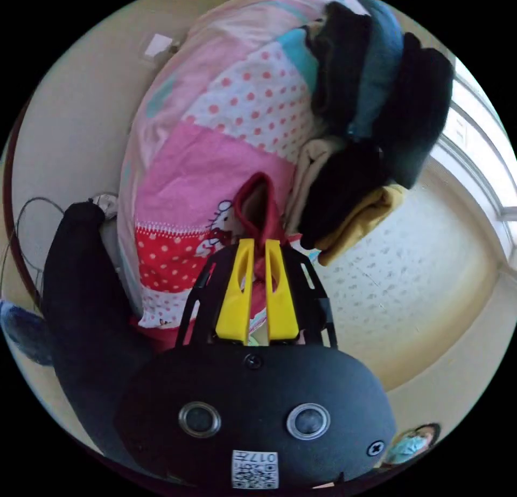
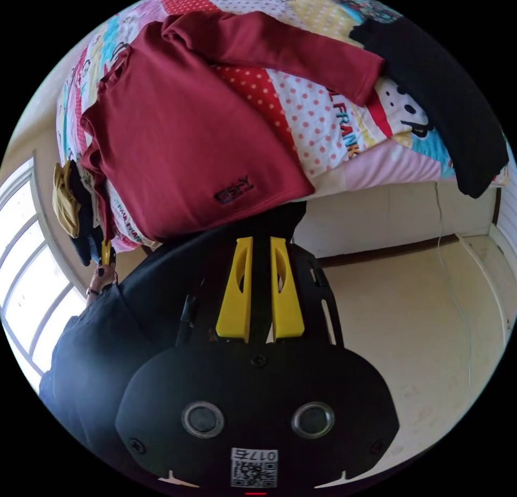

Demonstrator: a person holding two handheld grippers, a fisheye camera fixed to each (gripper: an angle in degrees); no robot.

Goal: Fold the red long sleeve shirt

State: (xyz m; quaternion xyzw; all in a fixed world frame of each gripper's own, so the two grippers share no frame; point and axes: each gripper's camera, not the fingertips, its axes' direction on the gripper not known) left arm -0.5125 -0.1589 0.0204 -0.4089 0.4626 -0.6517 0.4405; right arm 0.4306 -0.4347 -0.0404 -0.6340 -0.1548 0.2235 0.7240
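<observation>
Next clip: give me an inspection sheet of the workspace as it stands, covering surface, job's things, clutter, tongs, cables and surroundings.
Surface: bed with patchwork quilt.
Job's things: red shirt spread flat on the quilt, one sleeve laid across the top.
Clutter: stack of folded clothes on the bed; black garment at the bed's edge.
Tongs: left tongs shut on a red cuff; right tongs near shut, holding nothing.
Cables: thin cable on the floor.
Surroundings: pale floor, window.
</observation>
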